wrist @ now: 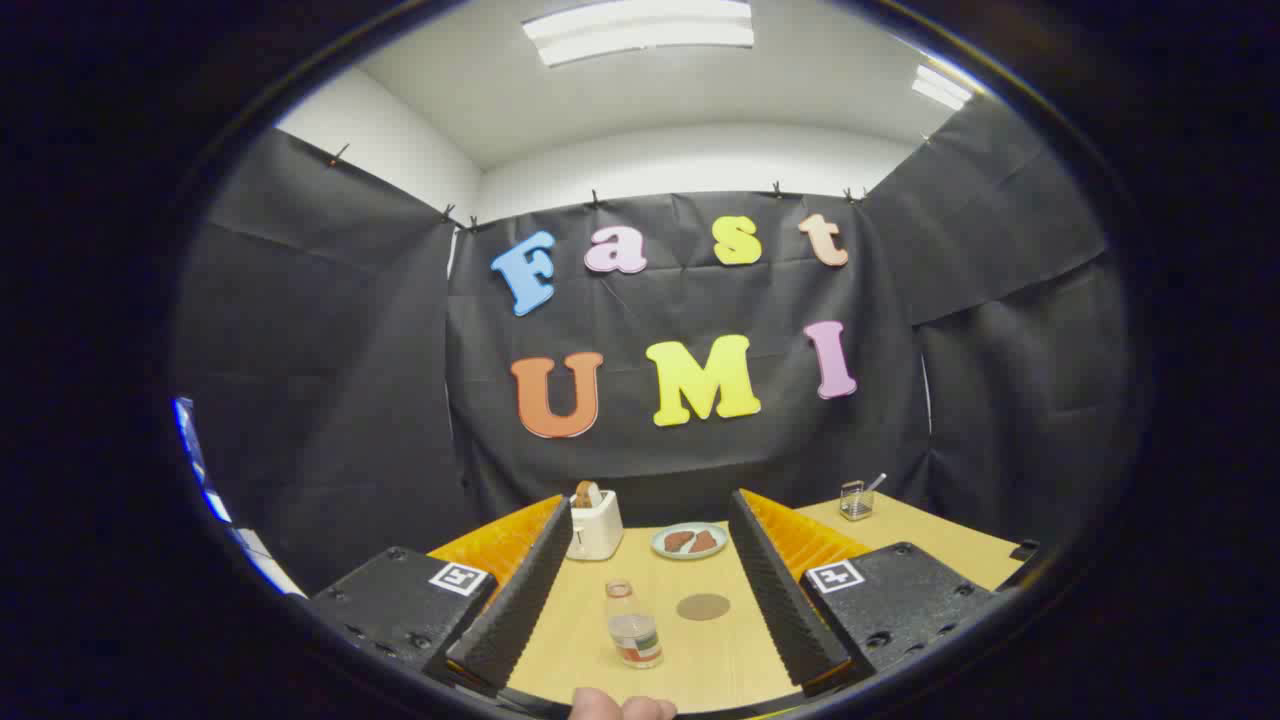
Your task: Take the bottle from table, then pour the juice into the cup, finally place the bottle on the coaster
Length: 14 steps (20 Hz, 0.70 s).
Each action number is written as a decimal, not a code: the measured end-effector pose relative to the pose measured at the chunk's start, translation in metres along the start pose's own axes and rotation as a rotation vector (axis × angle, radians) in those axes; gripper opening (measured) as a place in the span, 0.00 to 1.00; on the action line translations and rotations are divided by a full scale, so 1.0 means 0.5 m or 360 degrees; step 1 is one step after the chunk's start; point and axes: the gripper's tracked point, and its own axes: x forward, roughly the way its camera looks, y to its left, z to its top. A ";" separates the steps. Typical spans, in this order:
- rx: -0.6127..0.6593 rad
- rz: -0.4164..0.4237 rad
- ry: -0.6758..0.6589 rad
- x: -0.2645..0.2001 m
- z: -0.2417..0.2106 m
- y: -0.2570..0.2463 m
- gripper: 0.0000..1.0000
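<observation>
A small clear bottle (633, 625) with a pale cap, a label band and a little liquid stands upright on the wooden table (720, 660). It is between my two fingers, nearer the left one, and touches neither. My gripper (650, 503) is open wide. A round brown coaster (703, 606) lies flat just right of the bottle, also between the fingers. A clear glass cup (856, 500) with a stick in it stands far off at the table's back right, beyond my right finger.
A white toaster (594, 525) with bread in it stands at the back by my left fingertip. A plate (690, 541) with brown food sits beside it. A person's fingertips (622, 707) show at the near edge. Black cloth walls close the booth.
</observation>
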 end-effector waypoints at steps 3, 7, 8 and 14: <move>-0.0015 -0.0006 0.0009 0.000 -0.006 0.000 1.00; -0.0014 0.0028 0.0023 0.001 -0.020 0.018 1.00; -0.0025 0.0030 0.0030 0.001 -0.025 0.019 1.00; -0.0075 0.0053 0.0022 -0.006 -0.016 0.039 1.00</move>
